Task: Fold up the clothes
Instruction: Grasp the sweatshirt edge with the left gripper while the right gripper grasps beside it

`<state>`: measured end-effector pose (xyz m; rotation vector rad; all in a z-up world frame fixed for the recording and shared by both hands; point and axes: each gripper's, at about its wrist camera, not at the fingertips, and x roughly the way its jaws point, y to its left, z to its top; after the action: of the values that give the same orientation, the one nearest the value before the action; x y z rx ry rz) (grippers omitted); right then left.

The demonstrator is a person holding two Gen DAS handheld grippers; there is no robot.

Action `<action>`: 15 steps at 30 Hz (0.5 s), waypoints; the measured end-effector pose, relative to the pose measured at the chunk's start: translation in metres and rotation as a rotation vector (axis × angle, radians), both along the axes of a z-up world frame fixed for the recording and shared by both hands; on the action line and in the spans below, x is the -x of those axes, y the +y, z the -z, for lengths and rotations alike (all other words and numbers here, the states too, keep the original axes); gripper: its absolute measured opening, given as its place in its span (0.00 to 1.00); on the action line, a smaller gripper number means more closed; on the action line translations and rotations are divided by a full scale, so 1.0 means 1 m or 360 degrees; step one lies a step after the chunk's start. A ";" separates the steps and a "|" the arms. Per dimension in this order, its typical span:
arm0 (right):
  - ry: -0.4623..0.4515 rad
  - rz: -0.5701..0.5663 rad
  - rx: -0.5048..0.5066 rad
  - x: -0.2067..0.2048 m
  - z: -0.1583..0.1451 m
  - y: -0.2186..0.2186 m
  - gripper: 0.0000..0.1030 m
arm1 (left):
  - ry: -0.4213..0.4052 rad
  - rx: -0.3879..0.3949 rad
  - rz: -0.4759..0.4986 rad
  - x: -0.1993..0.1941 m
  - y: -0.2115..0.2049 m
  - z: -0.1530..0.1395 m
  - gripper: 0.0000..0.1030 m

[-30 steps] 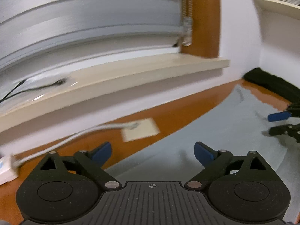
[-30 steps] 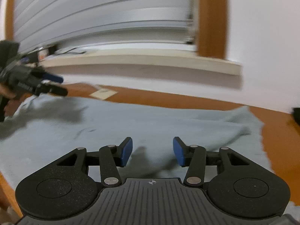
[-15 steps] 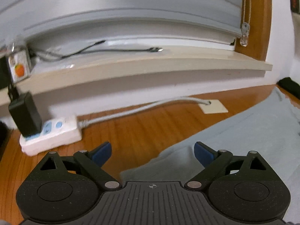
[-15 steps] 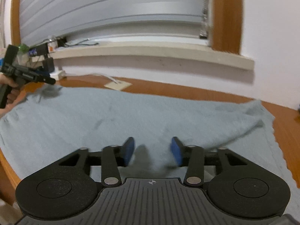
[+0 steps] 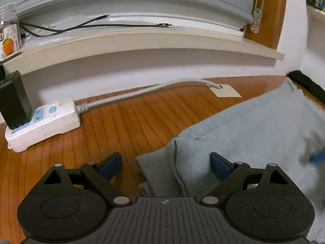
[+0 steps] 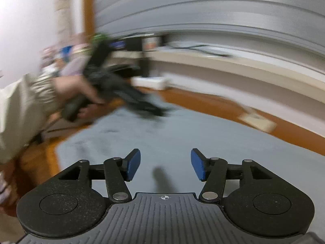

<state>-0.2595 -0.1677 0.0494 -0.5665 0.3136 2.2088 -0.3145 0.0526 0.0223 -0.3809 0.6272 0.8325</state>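
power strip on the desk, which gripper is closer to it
Left. The left gripper sits at the sweater's cuff, with the power strip just ahead to its left. The right gripper is over the sweater's middle, farther from it.

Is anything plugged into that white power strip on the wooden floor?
Yes, a black adapter stands plugged into the power strip's far end.

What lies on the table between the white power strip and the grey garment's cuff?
In the left wrist view, only bare wooden table separates power strip and cuff.
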 end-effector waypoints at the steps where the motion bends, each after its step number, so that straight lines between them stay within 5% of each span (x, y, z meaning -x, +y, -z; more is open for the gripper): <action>1: -0.0004 -0.0057 0.0003 0.014 0.000 -0.002 0.56 | 0.0000 -0.0003 0.0006 0.000 -0.001 0.000 0.85; 7: -0.0036 -0.0292 0.0027 0.077 0.004 -0.013 0.59 | -0.0003 -0.0019 0.0035 -0.003 -0.008 -0.001 0.73; 15: -0.0122 -0.0410 0.0001 0.102 0.014 -0.030 0.62 | -0.0014 -0.0050 0.0030 -0.004 -0.014 0.000 0.69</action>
<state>-0.3617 -0.1975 0.0352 -0.7240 0.2107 2.4257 -0.3100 0.0385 0.0219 -0.3494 0.6080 0.8218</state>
